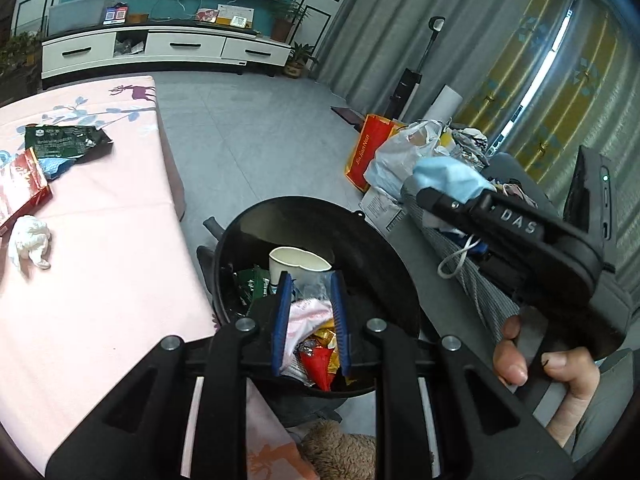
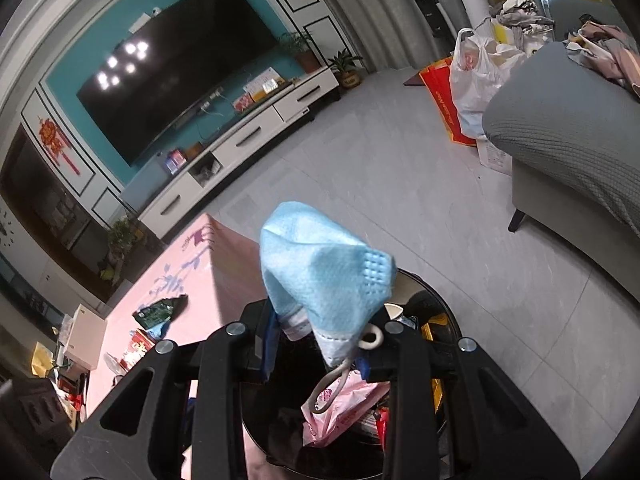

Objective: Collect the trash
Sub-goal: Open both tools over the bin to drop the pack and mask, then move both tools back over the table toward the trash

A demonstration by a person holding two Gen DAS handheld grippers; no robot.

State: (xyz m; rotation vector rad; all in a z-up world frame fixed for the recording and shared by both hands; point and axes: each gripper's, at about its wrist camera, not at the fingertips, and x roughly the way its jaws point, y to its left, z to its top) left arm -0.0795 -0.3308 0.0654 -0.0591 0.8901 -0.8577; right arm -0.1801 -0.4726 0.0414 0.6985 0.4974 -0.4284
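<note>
The black round bin (image 1: 280, 216) stands beside the pink-clothed table (image 1: 100, 240) and holds a paper cup (image 1: 298, 264), a pink wrapper (image 1: 308, 314) and other wrappers. My left gripper (image 1: 311, 280) hangs over it, its blue pads shut to a narrow gap through which I see only the bin's contents. My right gripper (image 2: 316, 320) is shut on a blue face mask (image 2: 320, 272), its ear loop dangling over the bin (image 2: 440, 300). In the left wrist view the right gripper (image 1: 430, 198) and mask (image 1: 448, 176) are at the bin's right. A green wrapper (image 1: 64, 142), red packet (image 1: 22, 188) and white tissue (image 1: 28, 240) lie on the table.
A grey sofa (image 2: 560, 128) stands to the right of the bin, with plastic and red bags (image 1: 384, 152) on the floor past it. A white TV cabinet (image 1: 160, 46) lines the far wall. A person's hand (image 1: 552, 364) grips the right gripper's handle. Something brown and furry (image 1: 340, 448) lies by the bin.
</note>
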